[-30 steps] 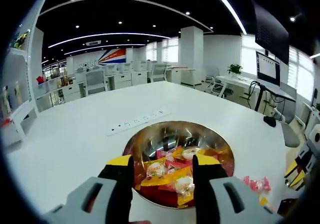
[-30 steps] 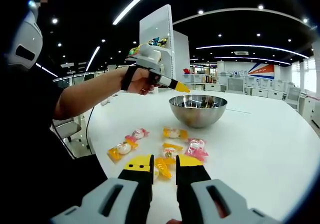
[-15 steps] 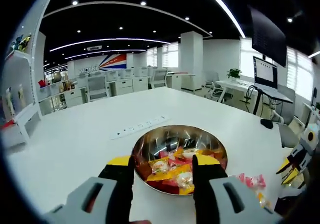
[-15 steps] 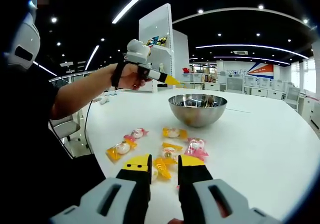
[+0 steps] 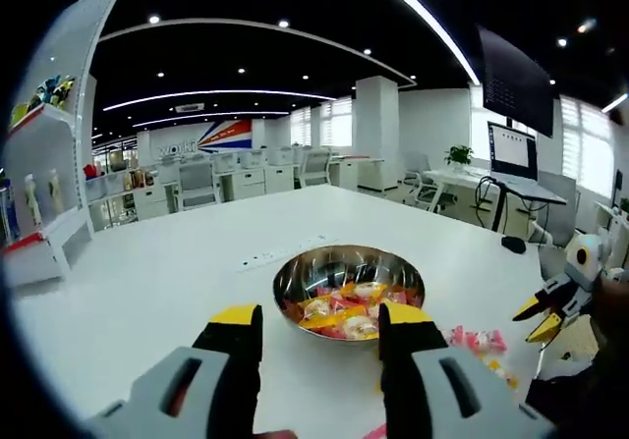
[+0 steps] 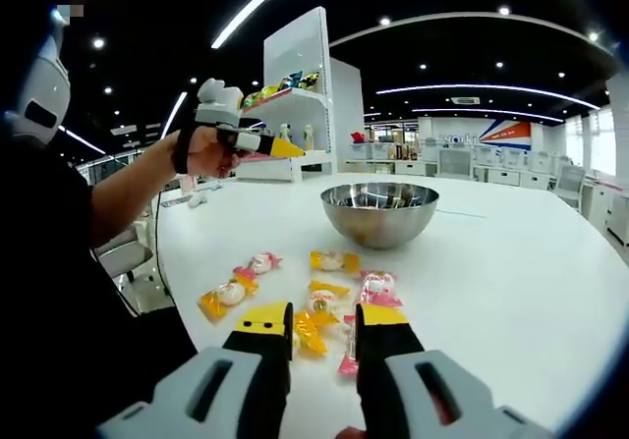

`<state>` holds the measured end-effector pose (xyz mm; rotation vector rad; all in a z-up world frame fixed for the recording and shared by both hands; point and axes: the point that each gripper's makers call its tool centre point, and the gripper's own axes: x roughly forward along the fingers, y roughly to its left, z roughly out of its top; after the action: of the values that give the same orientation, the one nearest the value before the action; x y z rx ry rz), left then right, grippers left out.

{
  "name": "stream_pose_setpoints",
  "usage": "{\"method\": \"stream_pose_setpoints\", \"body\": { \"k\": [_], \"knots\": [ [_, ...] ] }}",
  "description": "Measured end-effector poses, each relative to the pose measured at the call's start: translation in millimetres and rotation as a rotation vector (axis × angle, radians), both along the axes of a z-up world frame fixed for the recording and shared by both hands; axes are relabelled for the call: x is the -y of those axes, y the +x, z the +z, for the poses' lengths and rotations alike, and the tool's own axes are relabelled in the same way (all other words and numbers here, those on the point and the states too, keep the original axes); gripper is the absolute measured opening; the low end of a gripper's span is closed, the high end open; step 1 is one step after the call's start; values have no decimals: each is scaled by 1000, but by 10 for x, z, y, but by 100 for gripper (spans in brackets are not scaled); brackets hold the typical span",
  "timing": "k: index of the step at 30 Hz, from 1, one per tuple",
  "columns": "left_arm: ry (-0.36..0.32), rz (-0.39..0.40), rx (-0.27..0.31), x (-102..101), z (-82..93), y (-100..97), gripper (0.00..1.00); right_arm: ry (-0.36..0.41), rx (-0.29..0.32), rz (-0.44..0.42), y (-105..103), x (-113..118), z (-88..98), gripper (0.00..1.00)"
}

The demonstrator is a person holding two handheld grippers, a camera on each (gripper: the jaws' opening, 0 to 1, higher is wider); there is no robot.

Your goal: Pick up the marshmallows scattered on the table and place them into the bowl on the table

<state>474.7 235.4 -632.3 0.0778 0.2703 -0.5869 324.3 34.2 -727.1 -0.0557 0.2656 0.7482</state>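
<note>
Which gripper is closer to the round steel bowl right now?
Left. The left gripper hangs just short of the round steel bowl; the right gripper sits over the wrapped marshmallows, well short of it.

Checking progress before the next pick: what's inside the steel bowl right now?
The steel bowl holds a pile of wrapped marshmallows in yellow, red and pink wrappers. Its near wall and the top sweets cover whatever lies beneath.

You are working under bright, even office light from long curved white ceiling light strips (image 5: 413,12) and small round ceiling spot lamps (image 6: 506,11). The glossy white bench (image 5: 147,292) reflects it softly, with faint shadows. The round polished steel bowl (image 6: 379,213) carries sharp highlights. Fisheye distortion bends straight lines near both views' edges, and the large bright windows (image 5: 580,149) look washed out.
</note>
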Motion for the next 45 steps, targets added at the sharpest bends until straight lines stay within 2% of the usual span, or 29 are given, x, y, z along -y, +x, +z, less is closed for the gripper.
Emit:
{"method": "stream_pose_setpoints", "body": {
  "k": [11, 14, 18, 23, 30, 32, 37, 43, 45],
  "knots": [
    [-20, -3, 28, -213, -20, -463, 48, -1, 12, -6, 80, 2, 29, 28],
    [-47, -9, 25, -246, -1, -636, 48, -2, 26, -7, 111, 10, 67, 30],
    [-57, -4, 56, -292, 67, -821, 48, -9, 33, -13, 137, 31, 88, 31],
    [-69, 0, 57, -355, 51, -952, 48, -16, 31, -18, 151, 54, 93, 32],
    [-65, 3, 32, -490, -155, -1134, 49, -21, 25, -24, 177, 78, 91, 32],
    [-50, -7, 26, -527, -256, -1205, 50, -25, 22, -24, 180, 78, 84, 32],
    [-52, -22, 27, -599, -380, -1328, 54, -28, 19, -19, 180, 68, 82, 31],
    [-13, -20, 52, -676, -453, -1428, 53, -36, 20, -28, 182, 84, 84, 30],
    [-15, -13, 88, -704, -414, -1428, 53, -36, 17, -35, 181, 95, 80, 29]
  ]
}}
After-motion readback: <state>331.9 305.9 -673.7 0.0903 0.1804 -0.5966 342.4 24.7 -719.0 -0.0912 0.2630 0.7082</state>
